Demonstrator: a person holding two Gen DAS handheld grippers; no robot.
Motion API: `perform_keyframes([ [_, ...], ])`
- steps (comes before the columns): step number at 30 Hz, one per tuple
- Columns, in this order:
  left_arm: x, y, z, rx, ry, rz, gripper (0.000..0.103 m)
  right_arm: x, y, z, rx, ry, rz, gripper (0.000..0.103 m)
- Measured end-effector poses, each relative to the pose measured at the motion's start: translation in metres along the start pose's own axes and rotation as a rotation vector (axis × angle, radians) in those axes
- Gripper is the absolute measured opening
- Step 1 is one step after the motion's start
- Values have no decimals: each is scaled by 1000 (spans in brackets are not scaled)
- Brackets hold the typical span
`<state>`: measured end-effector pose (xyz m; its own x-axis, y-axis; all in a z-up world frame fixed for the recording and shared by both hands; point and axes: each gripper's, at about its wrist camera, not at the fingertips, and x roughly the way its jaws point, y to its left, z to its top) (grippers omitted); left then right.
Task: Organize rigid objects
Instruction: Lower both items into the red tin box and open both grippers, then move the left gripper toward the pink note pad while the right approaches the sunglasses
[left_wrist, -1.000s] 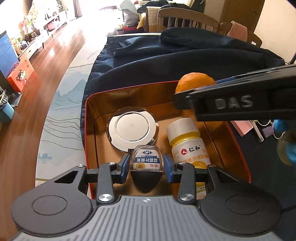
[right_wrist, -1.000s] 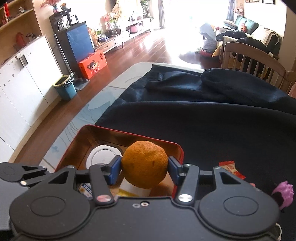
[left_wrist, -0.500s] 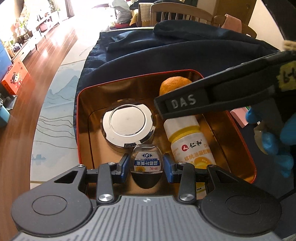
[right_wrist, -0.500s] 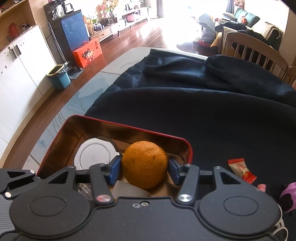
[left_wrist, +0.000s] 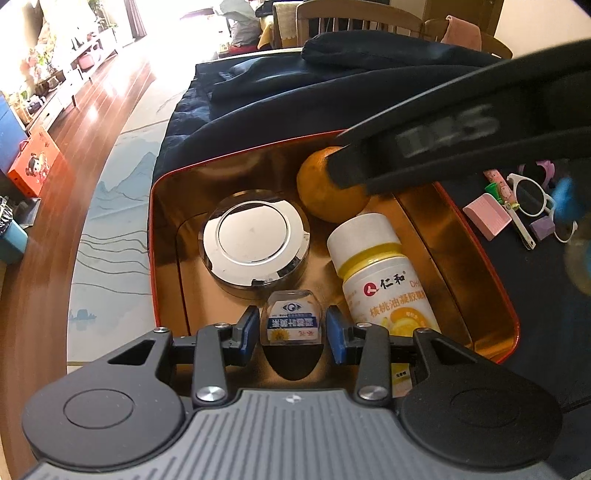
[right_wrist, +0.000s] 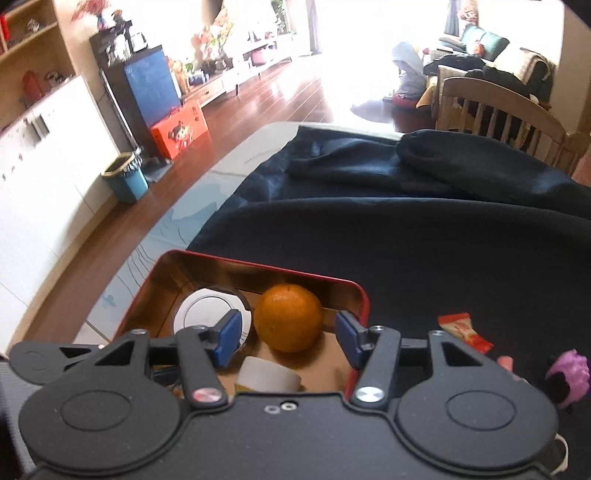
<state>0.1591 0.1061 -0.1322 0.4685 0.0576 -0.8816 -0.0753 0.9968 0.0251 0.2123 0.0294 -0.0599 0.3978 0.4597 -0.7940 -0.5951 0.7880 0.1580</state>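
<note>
A red tin (left_wrist: 153, 221) with a gold inside holds a round silver box (left_wrist: 255, 240), a white bottle with a yellow label (left_wrist: 380, 273) and an orange (left_wrist: 325, 192). My left gripper (left_wrist: 292, 326) is low at the tin's near side, its jaws opening. A small eye-drop bottle (left_wrist: 291, 317) stands between its pads, which show a thin gap on both sides. My right gripper (right_wrist: 290, 334) hovers over the tin (right_wrist: 258, 264), its jaws opening too. The orange (right_wrist: 288, 317) lies below in the far corner, clear of both pads. One right finger (left_wrist: 369, 166) crosses the left wrist view.
A dark blue cloth (right_wrist: 406, 240) covers the table beyond and right of the tin. Right of the tin lie a red candy wrapper (right_wrist: 463, 330), a purple toy (right_wrist: 569, 373), white sunglasses (left_wrist: 532, 195) and a pink block (left_wrist: 485, 216). The table edge runs close on the left.
My right gripper has let go of the orange, which now rests in the tin, and its pads stand wider. The left pads have eased off the small bottle.
</note>
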Motion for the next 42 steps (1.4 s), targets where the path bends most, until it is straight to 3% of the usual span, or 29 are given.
perform_keyframes([
  [5,-2,3,-1,-27,-7,19,53,-29,-17,-10,60,-35,8,59],
  [13,-22,0,-4,-78,-49,11,55,-73,-38,-39,131,-84,16,61],
  [16,-34,-6,-4,-82,-79,4,61,-86,-46,-49,143,-97,19,62],
  [26,-69,-42,-1,-78,-150,-23,62,-126,-77,-86,167,-132,2,66],
  [35,-77,-85,4,-69,-176,-32,67,-146,-113,-114,190,-143,-20,77],
  [38,-76,-97,7,-84,-185,-41,79,-151,-126,-121,182,-152,-34,82],
  [42,-71,-114,13,-93,-186,-51,79,-154,-141,-128,157,-164,-51,100],
])
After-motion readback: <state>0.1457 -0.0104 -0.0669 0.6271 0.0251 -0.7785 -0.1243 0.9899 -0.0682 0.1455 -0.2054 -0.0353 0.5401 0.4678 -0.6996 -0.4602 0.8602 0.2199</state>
